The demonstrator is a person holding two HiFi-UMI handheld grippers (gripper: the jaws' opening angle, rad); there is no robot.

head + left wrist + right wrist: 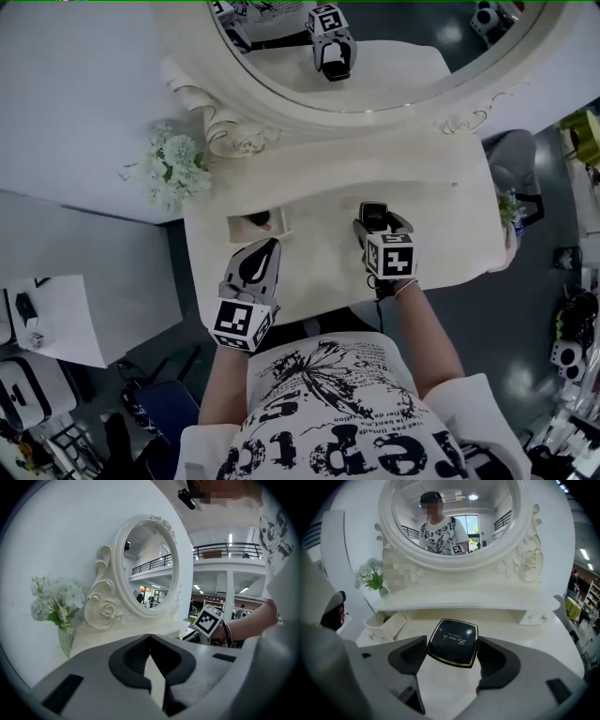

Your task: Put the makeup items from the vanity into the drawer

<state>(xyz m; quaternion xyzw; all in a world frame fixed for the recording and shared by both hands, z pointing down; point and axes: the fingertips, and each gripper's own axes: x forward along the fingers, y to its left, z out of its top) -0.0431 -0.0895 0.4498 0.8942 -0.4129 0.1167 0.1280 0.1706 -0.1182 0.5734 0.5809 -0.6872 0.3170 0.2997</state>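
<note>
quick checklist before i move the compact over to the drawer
1. Compact held by right gripper: ok, jaws shut on its sides.
2. Drawer open: ok.
3. Room in drawer: cannot tell; a dark and pink item lies inside.
4. Left gripper empty: ok, jaws together.
5. Left gripper out of the way: probably not ok, it sits at the drawer's front.
6. Vanity top bare between compact and drawer: ok.

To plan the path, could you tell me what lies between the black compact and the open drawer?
Nothing: the head view shows only bare vanity top between the black compact and the open drawer.
</note>
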